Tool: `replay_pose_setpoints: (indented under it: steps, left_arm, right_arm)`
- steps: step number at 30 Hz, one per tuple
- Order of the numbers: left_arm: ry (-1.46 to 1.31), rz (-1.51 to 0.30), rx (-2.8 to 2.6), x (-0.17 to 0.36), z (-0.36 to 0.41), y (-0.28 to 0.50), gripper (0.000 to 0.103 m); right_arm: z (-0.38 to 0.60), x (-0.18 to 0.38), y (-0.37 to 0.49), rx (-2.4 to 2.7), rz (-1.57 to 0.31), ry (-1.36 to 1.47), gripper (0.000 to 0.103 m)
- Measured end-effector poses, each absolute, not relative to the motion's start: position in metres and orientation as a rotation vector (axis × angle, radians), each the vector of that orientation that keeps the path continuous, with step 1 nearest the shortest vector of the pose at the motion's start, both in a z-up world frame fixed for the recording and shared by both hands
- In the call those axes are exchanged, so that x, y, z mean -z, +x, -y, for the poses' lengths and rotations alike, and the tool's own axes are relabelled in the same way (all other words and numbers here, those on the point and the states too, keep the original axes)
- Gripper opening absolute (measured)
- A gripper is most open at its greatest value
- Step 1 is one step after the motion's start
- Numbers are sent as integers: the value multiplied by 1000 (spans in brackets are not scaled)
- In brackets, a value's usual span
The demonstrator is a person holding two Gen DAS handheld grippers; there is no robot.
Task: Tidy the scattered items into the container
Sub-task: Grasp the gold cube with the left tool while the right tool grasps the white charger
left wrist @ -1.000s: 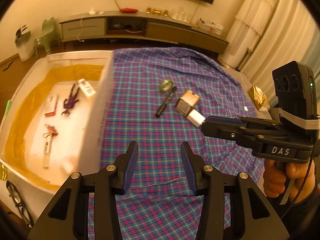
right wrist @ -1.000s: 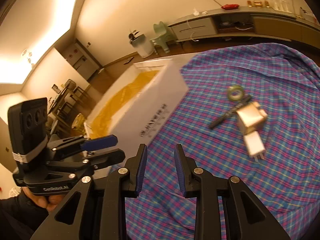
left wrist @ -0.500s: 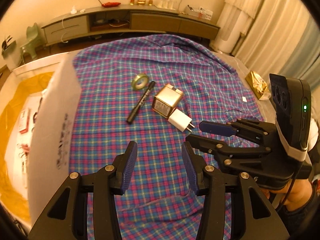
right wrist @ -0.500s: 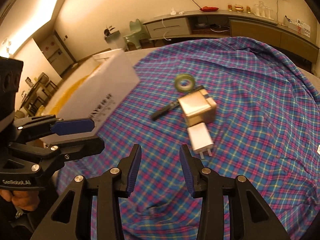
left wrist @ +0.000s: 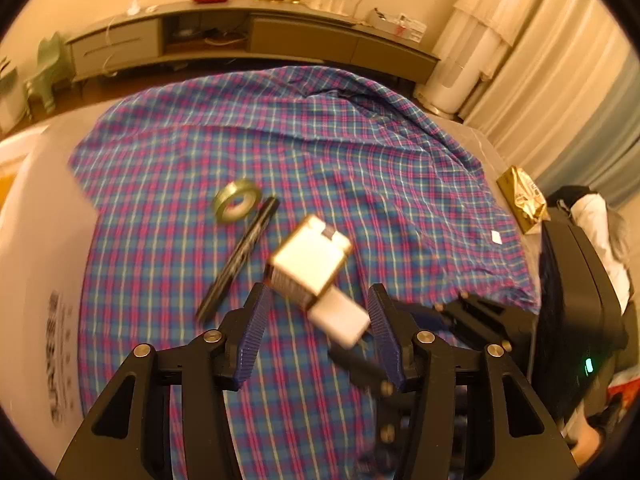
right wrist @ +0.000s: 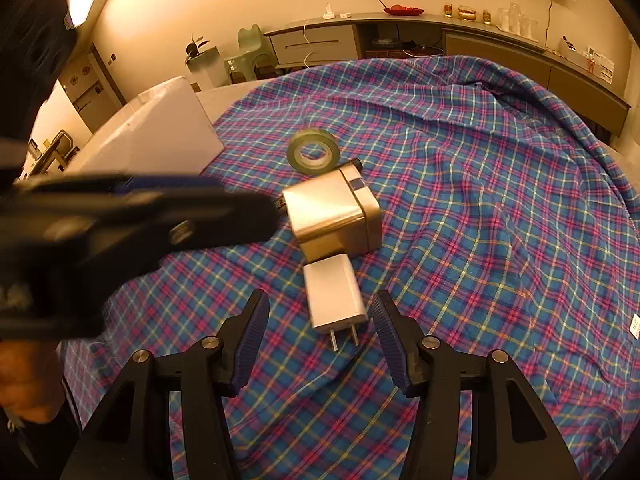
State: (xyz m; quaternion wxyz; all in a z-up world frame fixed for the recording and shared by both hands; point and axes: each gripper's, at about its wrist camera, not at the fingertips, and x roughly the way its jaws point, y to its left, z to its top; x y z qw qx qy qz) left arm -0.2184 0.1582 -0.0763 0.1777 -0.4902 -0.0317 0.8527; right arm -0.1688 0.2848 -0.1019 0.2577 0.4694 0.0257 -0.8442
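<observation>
On the plaid cloth lie a white charger plug point(right wrist: 335, 297), a gold box point(right wrist: 335, 216), a green tape roll point(right wrist: 313, 152) and a black marker point(left wrist: 240, 260). My right gripper point(right wrist: 320, 316) is open, its fingers either side of the plug, not touching it. My left gripper point(left wrist: 320, 316) is open just short of the plug point(left wrist: 340, 317) and the gold box point(left wrist: 310, 266). The white container point(right wrist: 160, 140) stands at the left; its wall shows in the left wrist view point(left wrist: 36, 300). The tape roll point(left wrist: 236, 200) lies beyond the marker.
The plaid cloth point(right wrist: 500, 200) covers the table. A gold foil packet point(left wrist: 522, 200) lies off the cloth at the right. The left gripper's body point(right wrist: 120, 208) crosses the right wrist view. A low cabinet point(left wrist: 260, 44) lines the far wall.
Both grippers have swung from the container toward the items and moved closer. The right gripper has opened wider and now straddles the plug.
</observation>
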Motion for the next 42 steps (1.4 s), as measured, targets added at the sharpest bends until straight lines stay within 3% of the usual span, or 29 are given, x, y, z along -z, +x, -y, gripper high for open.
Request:
replay_pose_setpoints:
  steps: [6,18,20,22,28,35,40,42]
  left_arm:
    - [-1279,-140,-2388,96,-177,-239,54]
    - [-1270,-173,-2366,121,-195,-260,60]
    - [-1293,-165,-2368,125,-194,-262,60]
    - [-1336,-129,-2365,130,-191,-266,53]
    - [-1375,-52,-2389,129,-178,-267,53]
    - [-1373,20,-2411,116,-165,-262,53]
    - [-1367,43,-2422,107,-160,-255,53]
    - [-1367,50,-2424,105,-158,-253,53]
  right_arm:
    - [-285,114,-178,2270,-87,1283,55]
    - [-287,120,-185,2269,-38,1267,55]
    - [-285,120,-185,2268,-49,1257,55]
    - [-285,120,-185,2268,-60,1245,57]
    - [-287,118,-187,2319,-88,1220,65]
    - [-280,119,-188,2310,-163,1219,65]
    - [-274,121,-185,2331,-267,1229,53]
    - [-275,120,-186,2329,-266,1235,53]
